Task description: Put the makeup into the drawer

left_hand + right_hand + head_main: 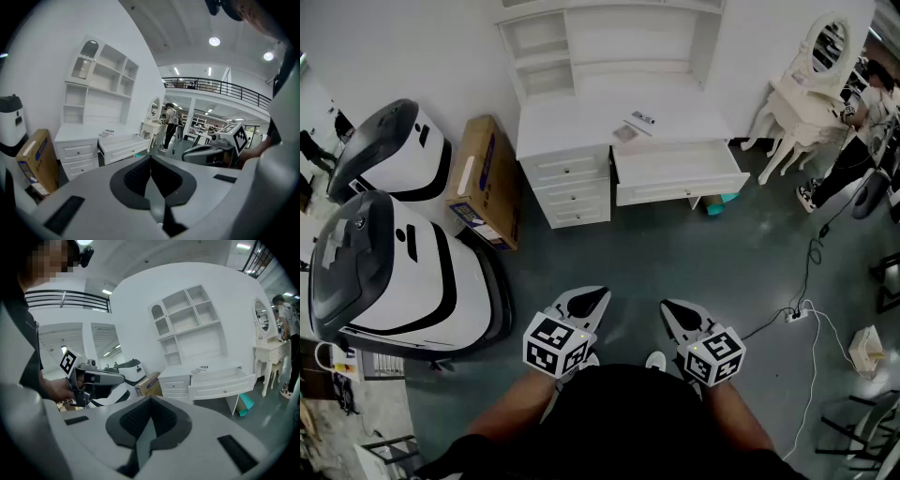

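Machines (389, 272) in white and black casing stand on the floor at the far left of the head view, and a cardboard box (483, 178) leans between them and the white desk (567, 117). The desk carries a shelf unit (609, 42) at its back against the wall, and three small drawers (572, 192) sit shut in a stack under its left half. Low in that view, the left hand-held gripper (598, 296) hangs over the bare floor, well apart from the desk. Its own view shows its jaws pressed together with nothing between them. The makeup (636, 124) lies as a few small flat pieces on the desk top near the front edge, just above the drawer (680, 192), which is pulled out wide with nothing visible inside. The right hand-held gripper (667, 307) hovers beside the left one, likewise well short of the desk, with its jaws closed tight on nothing. A teal roll (717, 206) lies on the floor under the drawer's right end. Further right a white dressing table (797, 103) with an oval mirror stands near a person (862, 117) at the picture's edge, and a cable (811, 253) trails across the floor.
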Available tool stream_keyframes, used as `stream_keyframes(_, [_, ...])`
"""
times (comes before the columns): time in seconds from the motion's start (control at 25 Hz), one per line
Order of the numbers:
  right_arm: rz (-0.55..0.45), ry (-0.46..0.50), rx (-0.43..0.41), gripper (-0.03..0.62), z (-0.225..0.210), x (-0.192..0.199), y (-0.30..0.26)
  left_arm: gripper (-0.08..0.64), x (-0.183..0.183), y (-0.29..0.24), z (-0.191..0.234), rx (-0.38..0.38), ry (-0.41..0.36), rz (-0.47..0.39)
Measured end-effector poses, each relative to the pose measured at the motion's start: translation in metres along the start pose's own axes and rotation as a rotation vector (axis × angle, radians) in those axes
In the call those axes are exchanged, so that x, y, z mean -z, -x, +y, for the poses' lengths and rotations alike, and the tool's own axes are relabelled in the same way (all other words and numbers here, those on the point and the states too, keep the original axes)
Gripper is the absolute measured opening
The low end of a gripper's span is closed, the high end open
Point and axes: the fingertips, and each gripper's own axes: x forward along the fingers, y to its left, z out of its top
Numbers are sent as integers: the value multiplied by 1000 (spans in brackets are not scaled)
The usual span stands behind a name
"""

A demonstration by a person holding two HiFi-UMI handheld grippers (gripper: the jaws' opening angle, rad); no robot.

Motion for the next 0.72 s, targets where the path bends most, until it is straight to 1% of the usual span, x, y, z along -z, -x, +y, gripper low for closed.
stream_keyframes(0.2, [6, 10, -2, 25, 5, 1, 3, 11, 4, 3, -1, 2, 33, -1])
stream_keyframes(0.4, [8, 10, -4, 25, 6, 4, 4, 11, 5, 5, -5, 1, 20, -1])
stream_keyframes(0.52, [13, 10, -4, 25, 8, 7, 4, 11, 7, 8, -3, -3, 26, -3])
stream_keyframes(0.72, [-2, -24, -12, 26, 11, 7, 2, 11, 10, 10, -2, -4, 32, 0])
